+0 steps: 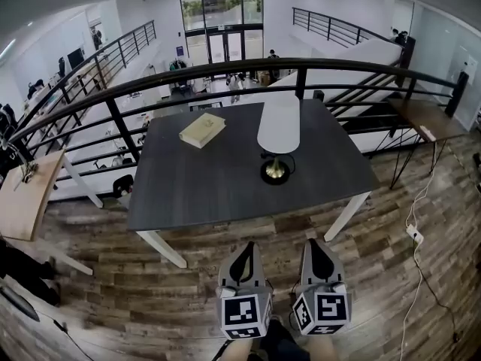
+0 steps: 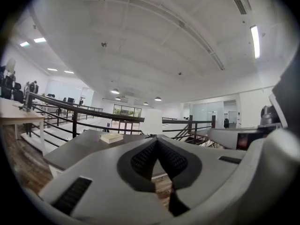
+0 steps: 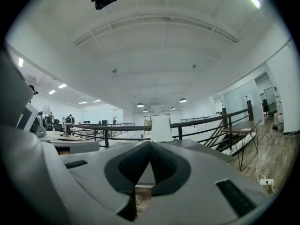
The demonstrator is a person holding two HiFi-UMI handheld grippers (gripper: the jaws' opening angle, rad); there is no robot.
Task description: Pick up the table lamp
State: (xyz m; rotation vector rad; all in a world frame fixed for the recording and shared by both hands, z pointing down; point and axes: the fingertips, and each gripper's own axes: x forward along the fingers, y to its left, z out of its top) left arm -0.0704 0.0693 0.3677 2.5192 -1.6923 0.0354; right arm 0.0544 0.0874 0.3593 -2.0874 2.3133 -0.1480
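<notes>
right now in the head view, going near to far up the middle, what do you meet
left gripper and right gripper, side by side → wooden floor → dark table → table lamp → black railing. The book is left out because it lies level with the lamp.

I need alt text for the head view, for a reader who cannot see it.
A table lamp with a white shade stands on a dark table, a closed book to its left. Below, over the wooden floor, the left gripper and right gripper point at the table, fingers shut and empty.
</notes>
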